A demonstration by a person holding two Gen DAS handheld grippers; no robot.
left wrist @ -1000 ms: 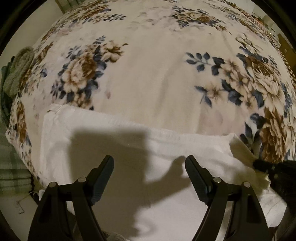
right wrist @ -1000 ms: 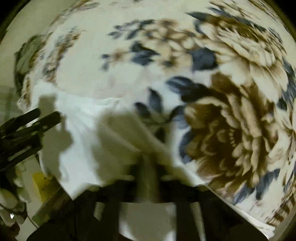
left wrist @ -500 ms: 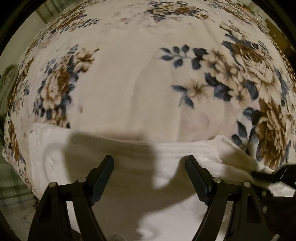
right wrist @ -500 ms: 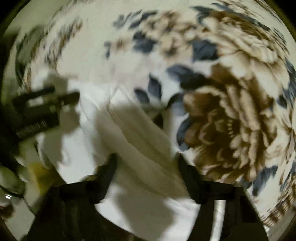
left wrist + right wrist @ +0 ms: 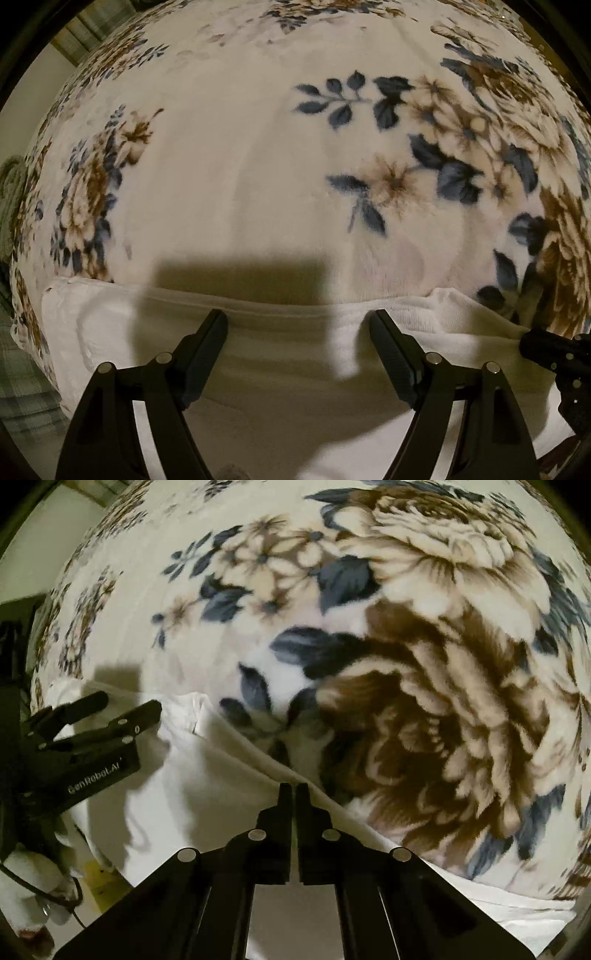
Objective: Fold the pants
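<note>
The white pants (image 5: 280, 354) lie flat along the near edge of a floral blanket (image 5: 266, 177). My left gripper (image 5: 298, 325) is open, its fingers hovering over the pants' far hem. My right gripper (image 5: 294, 789) is shut on a raised fold at the pants' right edge (image 5: 236, 753), lifting it slightly. The right gripper's tip shows at the right in the left wrist view (image 5: 546, 349). The left gripper shows open at the left in the right wrist view (image 5: 129, 707).
The cream blanket with blue and brown flowers (image 5: 424, 664) covers the whole surface beyond the pants. Green plaid fabric (image 5: 22, 384) lies past the blanket's left edge. A white-gloved hand (image 5: 33, 893) shows at the lower left.
The right gripper went from open to shut on the pants' right edge. The left gripper stayed open and shifted forward toward the far hem.
</note>
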